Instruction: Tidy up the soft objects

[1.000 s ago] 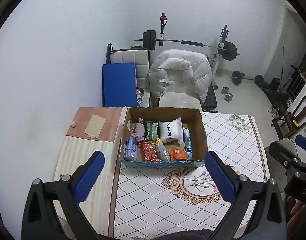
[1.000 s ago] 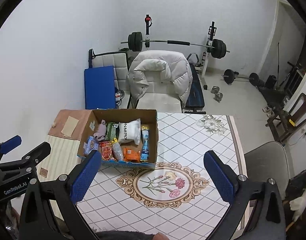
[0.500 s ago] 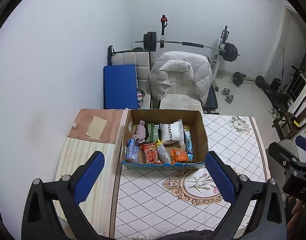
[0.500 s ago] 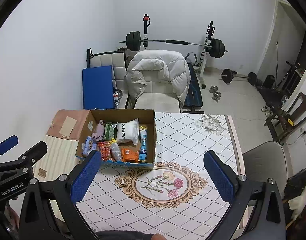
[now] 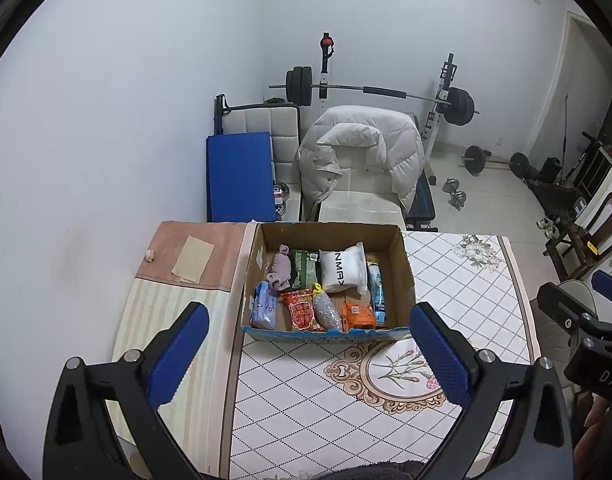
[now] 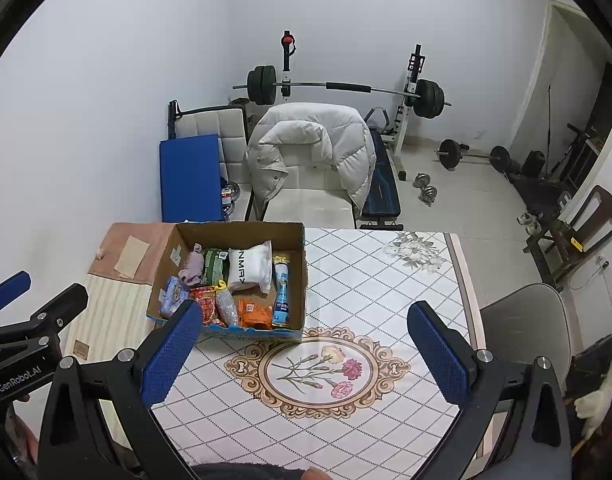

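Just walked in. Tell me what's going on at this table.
A person holds two blue-padded grippers, the left gripper and the right gripper, above a table with a floral diamond-patterned cloth. Both are open and hold nothing. Ahead sits an open cardboard box packed with soft packets, among them a white pouch and an orange packet. Nothing has been picked up.

Counter [image 5: 446, 276]: white diamond-pattern cloth, floral medallion [image 6: 318, 368] near front edge. Open cardboard box [image 5: 404, 264] rests on it, toward left side. Striped mat [image 5: 162, 312] covers left edge; tan paper piece [image 5: 193, 259] and small pale object [image 5: 149, 255] at far-left corner.
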